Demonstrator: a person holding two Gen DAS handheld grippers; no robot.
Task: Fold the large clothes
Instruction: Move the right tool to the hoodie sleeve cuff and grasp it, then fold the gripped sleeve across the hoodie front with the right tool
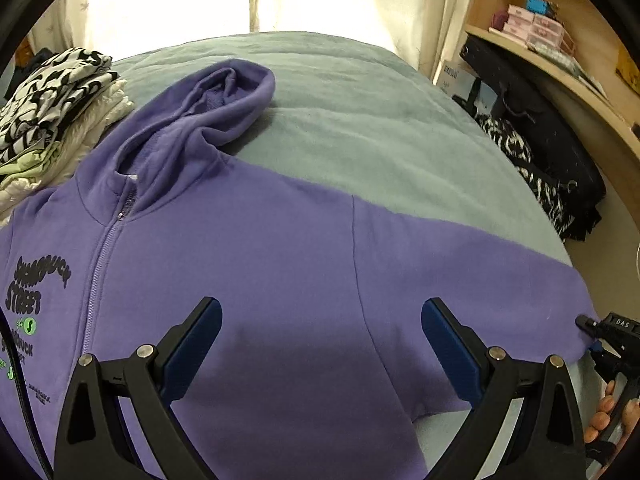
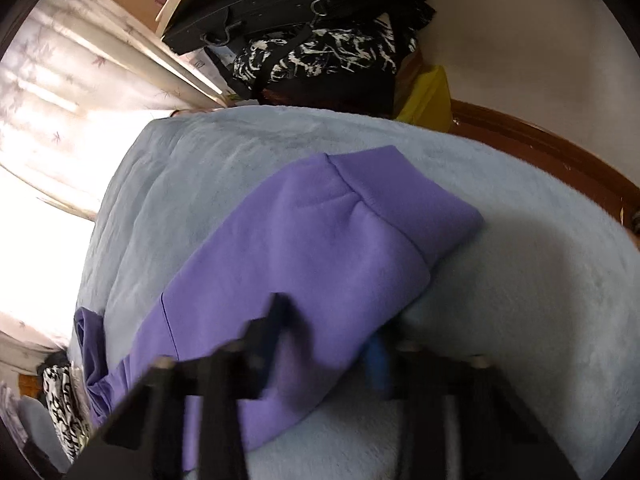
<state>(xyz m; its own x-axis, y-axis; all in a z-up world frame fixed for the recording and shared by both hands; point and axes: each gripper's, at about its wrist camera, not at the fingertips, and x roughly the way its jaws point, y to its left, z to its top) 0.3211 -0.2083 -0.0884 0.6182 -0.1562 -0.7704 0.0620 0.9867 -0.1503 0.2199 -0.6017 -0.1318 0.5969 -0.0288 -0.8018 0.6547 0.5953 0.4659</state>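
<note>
Lying zipped and face up on the bed [image 1: 360, 92], the purple hoodie [image 1: 248, 248] fills the space under the left gripper [image 1: 320, 344]. That gripper hangs just above the chest with its blue-padded jaws spread wide and nothing between them. Ahead of it the hood [image 1: 224, 96] rests crumpled on the grey-blue blanket, and to its left runs the zip [image 1: 98, 280], with black and green lettering [image 1: 30, 292] beyond that. Farther off to the left and ahead, a stack of folded clothes [image 1: 60, 108] sits on the bed beside the hoodie's shoulder.

Off to the left gripper's right, one sleeve [image 2: 320, 248] stretches out flat toward the bed's edge. The right gripper [image 2: 328, 344] has closed most of the way at the lower part of this sleeve, the purple cloth lying between its fingers; the view is blurred, so I cannot tell for sure that the pads pinch it firmly. The cuff [image 2: 404, 196] lies ahead of that gripper, flat on the blanket.

A person's fingers [image 1: 608, 412] show around the right gripper's handle. Beyond the bed's far side stand a black case [image 1: 540, 120] and a wooden shelf [image 1: 560, 72].
</note>
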